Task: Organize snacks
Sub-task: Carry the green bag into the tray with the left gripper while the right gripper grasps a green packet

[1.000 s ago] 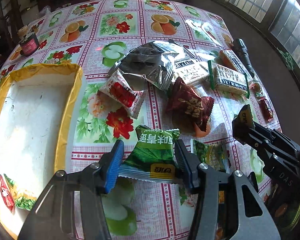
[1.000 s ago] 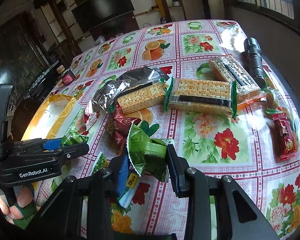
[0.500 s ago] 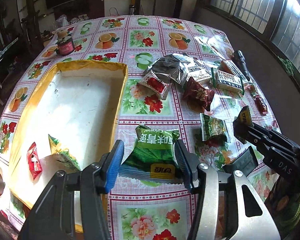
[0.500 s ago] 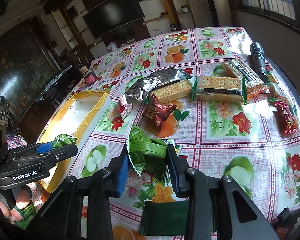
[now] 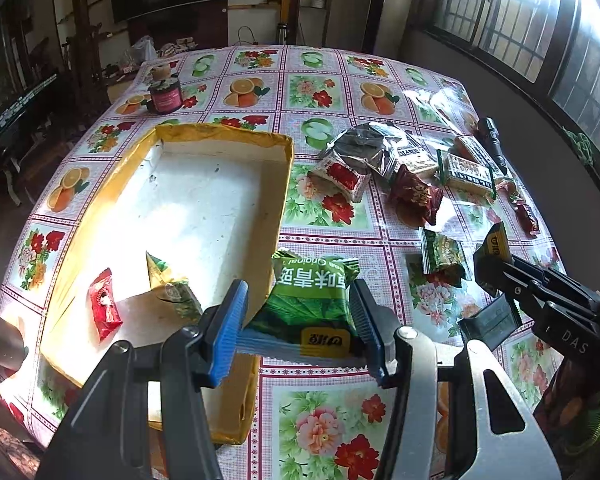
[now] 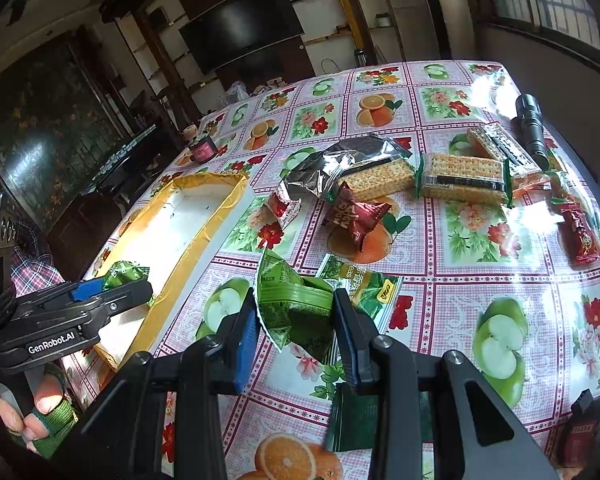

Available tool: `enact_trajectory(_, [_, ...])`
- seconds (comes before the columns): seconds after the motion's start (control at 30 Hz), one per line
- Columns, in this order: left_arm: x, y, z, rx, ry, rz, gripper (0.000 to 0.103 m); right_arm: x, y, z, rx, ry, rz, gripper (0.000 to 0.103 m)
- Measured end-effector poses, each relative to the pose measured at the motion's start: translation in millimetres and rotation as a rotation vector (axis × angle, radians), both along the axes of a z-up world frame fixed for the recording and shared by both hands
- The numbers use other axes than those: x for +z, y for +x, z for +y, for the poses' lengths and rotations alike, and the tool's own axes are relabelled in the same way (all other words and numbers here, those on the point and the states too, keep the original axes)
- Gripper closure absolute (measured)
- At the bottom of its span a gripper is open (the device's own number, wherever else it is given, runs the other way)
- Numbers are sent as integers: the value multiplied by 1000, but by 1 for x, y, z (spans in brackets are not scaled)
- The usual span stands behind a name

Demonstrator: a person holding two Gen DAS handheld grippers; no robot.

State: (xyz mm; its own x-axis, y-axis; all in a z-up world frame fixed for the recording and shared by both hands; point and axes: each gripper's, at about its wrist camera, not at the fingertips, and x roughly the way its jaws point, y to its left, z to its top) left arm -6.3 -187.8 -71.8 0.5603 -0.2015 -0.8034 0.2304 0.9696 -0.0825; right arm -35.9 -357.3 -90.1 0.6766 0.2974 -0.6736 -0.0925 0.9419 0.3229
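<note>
My left gripper point(image 5: 300, 316) is shut on a green snack packet point(image 5: 308, 304) and hangs over the near right rim of the yellow-edged white box point(image 5: 276, 184). In the box lie a red candy point(image 5: 104, 304) and a small green packet point(image 5: 164, 280). My right gripper point(image 6: 296, 320) is shut on a crumpled green packet point(image 6: 292, 308) above the flowered tablecloth, right of the box point(image 6: 220, 204). The left gripper point(image 6: 112, 288) also shows at the left of the right wrist view. The right gripper point(image 5: 496, 256) shows at the right of the left wrist view.
Loose snacks lie beyond: a silver foil bag point(image 6: 324, 164), cracker packs point(image 6: 460, 178), a dark red packet point(image 6: 356, 216), a red candy point(image 6: 580, 240), a flat green packet point(image 6: 364, 284). A black torch point(image 6: 532, 128) rests at the right edge. A pink jar point(image 5: 165, 96) stands far left.
Both grippers have drawn back and up from the snack pile, each keeping its green packet. The left one has shifted left toward the box, which now fills more of its view.
</note>
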Motion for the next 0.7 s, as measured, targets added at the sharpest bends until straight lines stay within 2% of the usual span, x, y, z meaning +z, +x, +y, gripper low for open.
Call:
enact_trajectory(0.23, [4,-4,15,53,22,-28,49,5,1,13,19,-10,-9,68])
enact_trajectory(0.7, [7,-4,42,105,14,-37,49,11,12,35,59,-17,-18,68])
